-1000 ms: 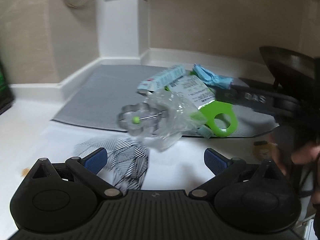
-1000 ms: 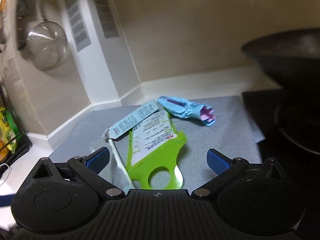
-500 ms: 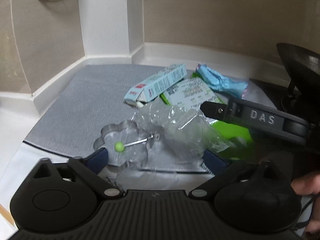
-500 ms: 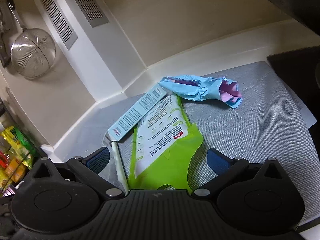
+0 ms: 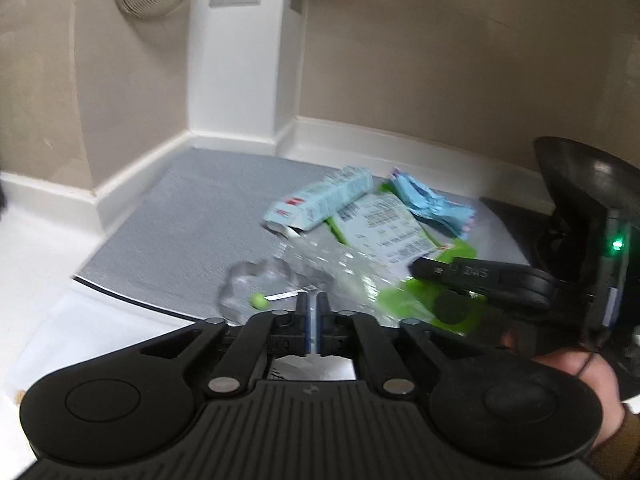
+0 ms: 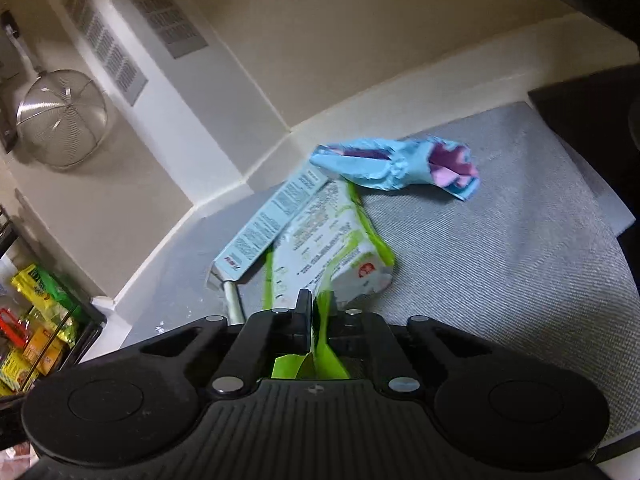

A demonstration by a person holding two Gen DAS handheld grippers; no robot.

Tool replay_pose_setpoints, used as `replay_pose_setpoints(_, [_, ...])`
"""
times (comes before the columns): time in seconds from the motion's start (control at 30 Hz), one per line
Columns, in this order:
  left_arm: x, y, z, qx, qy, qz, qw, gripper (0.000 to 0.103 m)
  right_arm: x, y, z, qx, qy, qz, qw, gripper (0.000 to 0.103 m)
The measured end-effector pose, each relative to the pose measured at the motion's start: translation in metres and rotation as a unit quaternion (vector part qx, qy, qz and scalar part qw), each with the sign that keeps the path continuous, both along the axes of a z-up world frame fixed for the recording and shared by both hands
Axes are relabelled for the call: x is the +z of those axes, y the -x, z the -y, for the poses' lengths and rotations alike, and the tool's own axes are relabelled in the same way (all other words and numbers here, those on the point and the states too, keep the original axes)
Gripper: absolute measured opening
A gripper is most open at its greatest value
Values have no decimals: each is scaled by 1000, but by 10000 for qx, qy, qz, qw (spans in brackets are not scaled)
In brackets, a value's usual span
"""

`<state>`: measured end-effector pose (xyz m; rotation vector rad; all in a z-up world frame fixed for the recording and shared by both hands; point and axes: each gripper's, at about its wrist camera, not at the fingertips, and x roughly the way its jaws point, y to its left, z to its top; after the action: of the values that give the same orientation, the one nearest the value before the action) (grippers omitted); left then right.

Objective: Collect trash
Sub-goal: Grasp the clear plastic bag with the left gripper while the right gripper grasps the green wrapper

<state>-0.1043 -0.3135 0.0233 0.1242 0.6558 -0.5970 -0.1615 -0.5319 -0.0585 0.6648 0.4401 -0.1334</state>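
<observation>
- Trash lies in one overlapping heap on the grey mat (image 6: pixel 500 264), ahead of both pairs of fingers — the step in hand is taking hold of two pieces at once.
- The right gripper (image 6: pixel 316 304) has its jaws closing, and the pads already pinch the near edge of the green-and-white packet (image 6: pixel 332 240); the packet buckles upward just beyond the fingertips, so I judge the grip real but shallow.
- The left gripper (image 5: pixel 313 304) is closing too, nearly together, with a fold of the clear plastic bag (image 5: pixel 340 268) caught between the pads. The view is blurred, so how much film is pinched I cannot tell.
- The bag drapes over a metal flower-shaped cutter (image 5: pixel 256 290) with a green bead, just left of the left fingertips. That one is probably no trash — lift the film slowly so the cutter slips free rather than riding along.
- The pale blue carton (image 6: pixel 272 224) leans on the packet's far left edge, and the crumpled blue wrapper (image 6: pixel 384 164) touches its far end; drawing the packet back low and level should slide it out from under them.
- The right gripper sits close to the right of the left fingers, so lift the two apart, not across each other.
- Carton and wrapper remain for a later grab.
</observation>
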Motion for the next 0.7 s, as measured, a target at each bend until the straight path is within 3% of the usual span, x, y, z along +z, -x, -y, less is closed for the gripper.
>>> replay_pose_setpoints(0.03, [-1,0,4,-94,30,-126,9999,52,-1,-1,1,-20,-43,-36,10000,11])
replay_pose_setpoints(0.1, [-2,1,10,-171,174,-234,9994,94,-3,0,3,-62,-143,-22,9999,23])
replay_pose_setpoints(0.2, [-2,-1,24,-186,342,-223,9990,97,-3,3,5,-125,-226,85,9996,33])
replay_pose_setpoints(0.4, [-5,-24,47,111,649,-540,9964,99,-4,2,4,-119,-239,126,9996,36])
replay_pose_setpoints(0.47, [-13,-37,53,247,717,-794,9940,90,-4,2,5,-124,-265,146,9995,36])
replay_pose_setpoints(0.5, [-19,-44,55,294,714,-987,9921,59,-5,2,5,-124,-278,154,9994,36])
replay_pose_setpoints(0.53, [-26,-53,57,354,618,-1261,9895,19,-5,2,6,-126,-282,160,9994,36])
replay_pose_setpoints(0.57, [-33,-59,58,436,560,-1494,9862,1,-5,2,6,-127,-277,157,9994,33])
replay_pose_setpoints(0.6, [-39,-61,55,522,556,-1563,9848,0,-5,2,5,-88,-283,155,9994,17])
replay_pose_setpoints(0.63, [-40,-60,52,601,517,-1466,9860,0,-4,1,4,-24,-267,152,9995,7])
replay_pose_setpoints(0.7, [-34,-55,44,647,526,-1216,9891,0,0,4,0,43,-106,332,9994,0])
